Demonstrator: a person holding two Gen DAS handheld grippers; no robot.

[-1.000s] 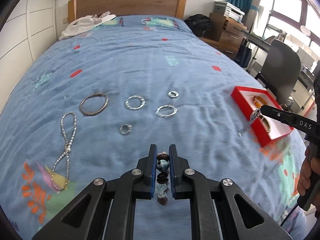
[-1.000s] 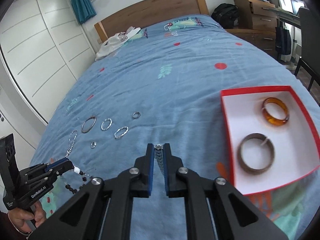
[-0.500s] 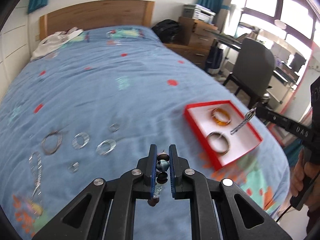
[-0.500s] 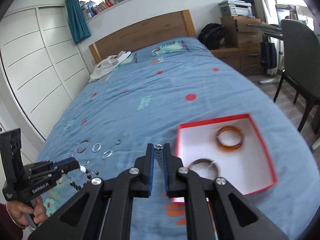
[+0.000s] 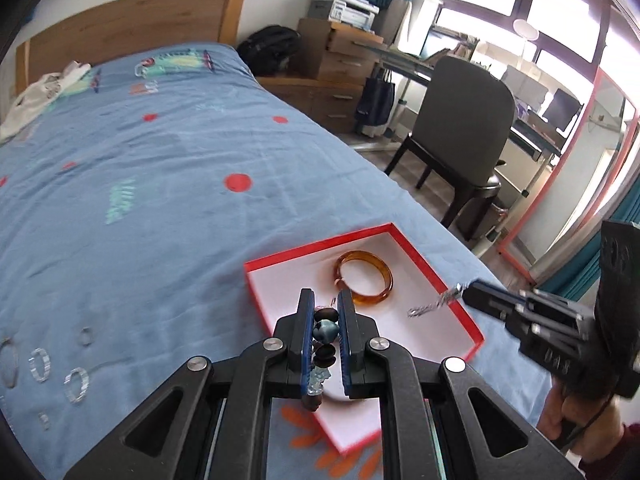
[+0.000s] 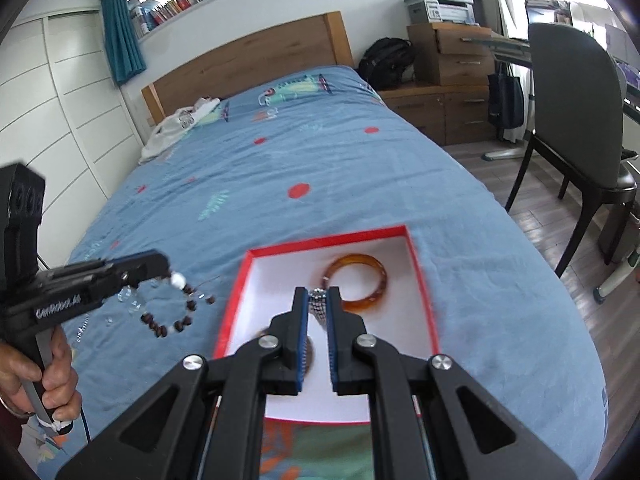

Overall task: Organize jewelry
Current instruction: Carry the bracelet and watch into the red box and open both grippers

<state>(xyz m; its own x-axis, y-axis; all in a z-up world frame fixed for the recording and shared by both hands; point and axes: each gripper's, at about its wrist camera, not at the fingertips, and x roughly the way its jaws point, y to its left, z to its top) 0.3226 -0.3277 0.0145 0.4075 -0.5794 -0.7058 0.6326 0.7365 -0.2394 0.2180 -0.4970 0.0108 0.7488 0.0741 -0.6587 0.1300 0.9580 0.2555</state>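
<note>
Left wrist view: left hand-held gripper (image 5: 325, 312) clamped on a beaded bracelet (image 5: 323, 340), hovering over the red box (image 5: 280, 264) near the bed's (image 5: 160, 184) right edge. Right hand-held gripper (image 6: 318, 300) pinches a silver chain (image 6: 318, 306) above the same box. Amber bangle (image 5: 364, 278) lies inside the box. Silver rings (image 5: 76, 384) lie on the bed toward its left side.
</note>
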